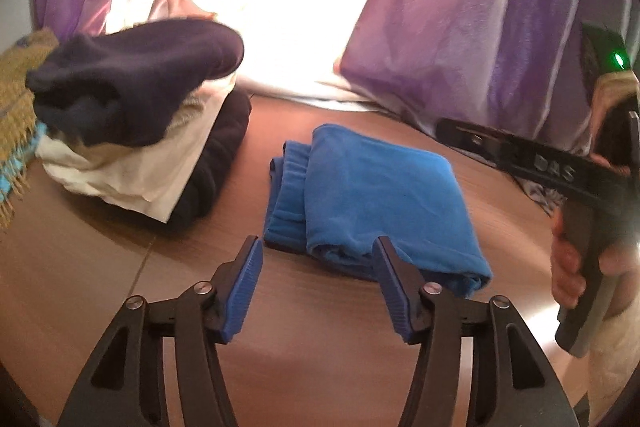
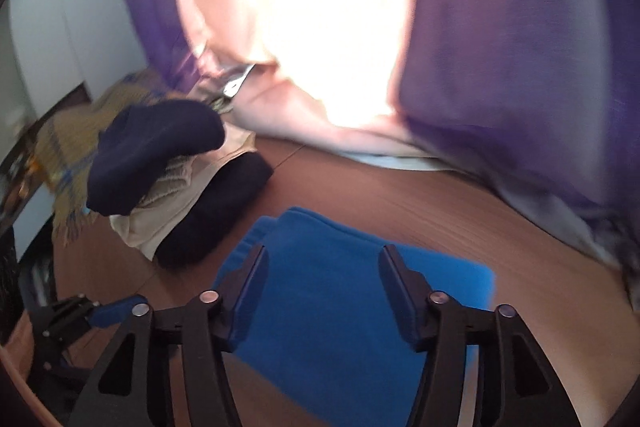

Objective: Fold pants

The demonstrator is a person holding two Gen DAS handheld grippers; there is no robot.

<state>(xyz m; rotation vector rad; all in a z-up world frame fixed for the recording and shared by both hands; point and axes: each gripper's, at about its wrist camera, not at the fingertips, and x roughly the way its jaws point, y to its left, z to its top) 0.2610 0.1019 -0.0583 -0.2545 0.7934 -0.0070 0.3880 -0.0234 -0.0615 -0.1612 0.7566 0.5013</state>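
Open left tongs (image 1: 318, 281) before folded blue pants (image 1: 372, 195); "DAS" on right tongs (image 1: 556, 169)

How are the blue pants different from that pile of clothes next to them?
The blue pants are one bright blue garment; the pile of clothes mixes dark navy, cream and black pieces. The blue pants lie low and flat in a neat fold; the pile of clothes stands taller and lumpier, its top piece drooping over the side. Both rest on the same wooden table, apart from each other.
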